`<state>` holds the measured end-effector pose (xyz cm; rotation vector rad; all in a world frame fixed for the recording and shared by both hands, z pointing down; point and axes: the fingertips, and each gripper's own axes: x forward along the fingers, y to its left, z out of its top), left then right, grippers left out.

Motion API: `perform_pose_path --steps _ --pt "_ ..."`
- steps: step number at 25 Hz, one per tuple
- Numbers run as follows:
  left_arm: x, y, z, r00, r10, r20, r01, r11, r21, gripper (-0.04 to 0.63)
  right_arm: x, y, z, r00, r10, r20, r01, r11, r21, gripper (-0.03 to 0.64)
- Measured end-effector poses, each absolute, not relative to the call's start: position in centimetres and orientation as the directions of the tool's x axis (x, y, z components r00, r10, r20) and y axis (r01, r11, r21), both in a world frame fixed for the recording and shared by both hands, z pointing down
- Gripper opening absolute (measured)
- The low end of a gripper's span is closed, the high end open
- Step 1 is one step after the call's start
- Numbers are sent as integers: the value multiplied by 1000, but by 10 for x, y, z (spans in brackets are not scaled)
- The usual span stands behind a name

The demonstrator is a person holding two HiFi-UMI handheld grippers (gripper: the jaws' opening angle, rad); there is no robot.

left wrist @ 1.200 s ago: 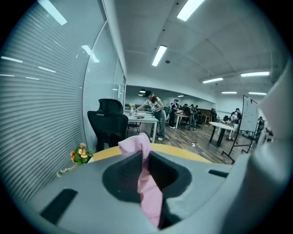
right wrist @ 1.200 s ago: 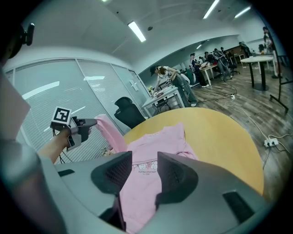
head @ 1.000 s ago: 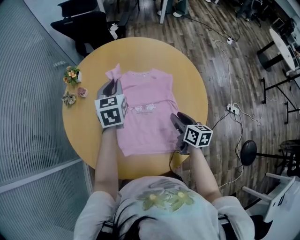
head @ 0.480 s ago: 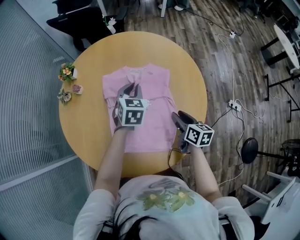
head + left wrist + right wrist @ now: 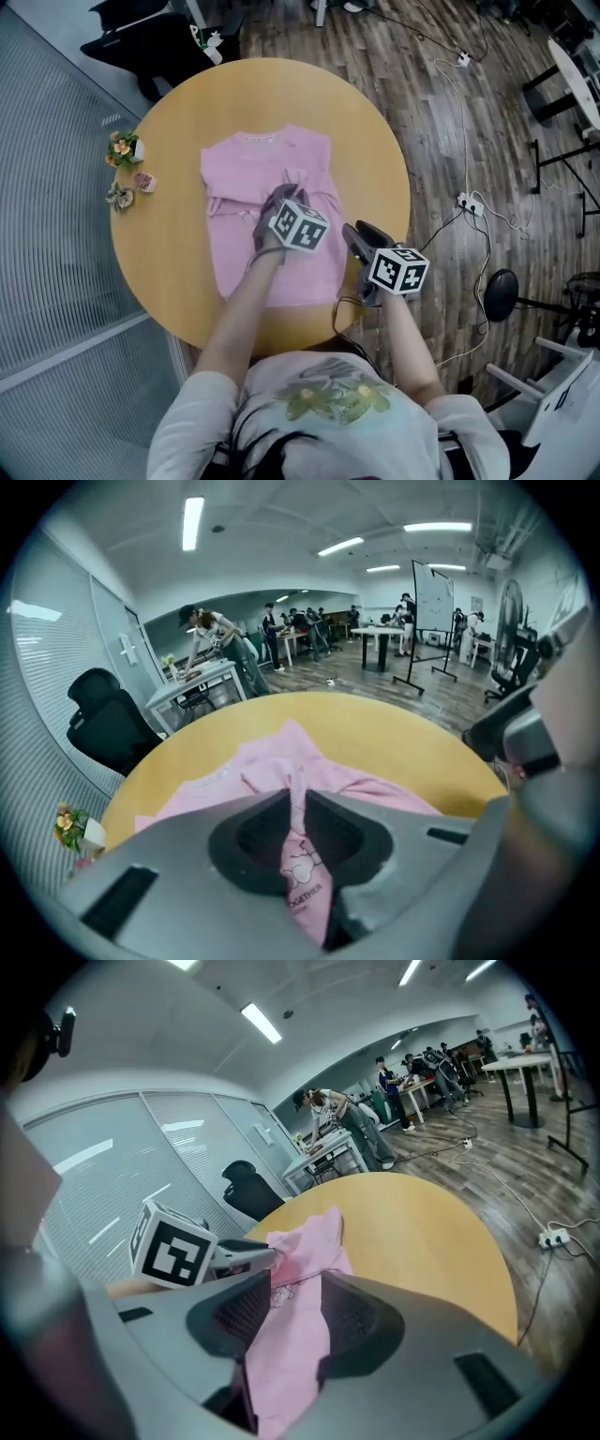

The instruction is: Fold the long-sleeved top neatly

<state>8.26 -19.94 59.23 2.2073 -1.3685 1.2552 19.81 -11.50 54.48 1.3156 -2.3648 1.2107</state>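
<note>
Left tongs point(image 5: 298, 794) are nearly closed, pinching a raised fold of the pink top point(image 5: 253, 159), which is spread on the counter point(image 5: 169, 197). The right tongs point(image 5: 295, 1274) seemingly grip its right edge, jaws set wider. Risk: the thin pinch slips and the fold lands skewed.

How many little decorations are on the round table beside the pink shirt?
3, at the left of the table: a flower pot, a pink one below it, a pale one lowest.
</note>
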Motion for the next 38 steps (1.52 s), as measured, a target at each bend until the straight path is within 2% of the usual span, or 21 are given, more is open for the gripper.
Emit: perform_pose_path --steps 3,5,6,7,9,13,16,23,26,29,31,33,38 --pt "91 -195 620 162 -560 812 -794 -563 -229 51 204 -116 549 -592 -628 505 -775 272 -571 173" --pt "100 -187 636 195 -512 836 -779 -599 -185 62 207 -116 552 -590 -626 510 -776 266 -571 173" --pt "105 -182 641 231 -480 846 -777 -615 -137 93 209 -116 553 -589 -625 513 -777 264 -571 173" --pt "111 -177 643 270 -449 852 -778 -623 -82 152 210 -117 554 -589 -623 514 -777 263 -572 173" --pt "118 -170 642 324 -420 848 -782 -623 -10 187 212 -117 557 -589 -621 517 -778 260 -572 173" --pt "114 -164 628 363 -450 816 -819 -572 48 193 216 -119 560 -584 -616 528 -782 252 -570 173" --pt "92 -169 621 338 -500 797 -863 -502 51 193 214 -119 558 -590 -612 527 -779 258 -572 173" --pt "66 -190 642 345 -437 830 -874 -472 115 193 211 -112 554 -591 -608 531 -782 268 -563 173" --pt "91 -188 636 498 -378 781 -829 -472 300 193 214 -106 552 -581 -609 539 -789 261 -556 173" --pt "132 -164 612 689 -285 667 -675 -587 447 193 220 -99 553 -564 -617 550 -800 240 -550 173" --pt "149 -145 605 736 -217 641 -594 -661 458 193 224 -98 555 -552 -619 559 -807 230 -543 173" --pt "153 -130 604 734 -185 654 -562 -707 430 193 224 -98 556 -547 -620 563 -812 228 -537 173" --pt "96 -121 594 660 -263 703 -632 -701 331 193 219 -106 549 -548 -624 557 -816 251 -522 173"
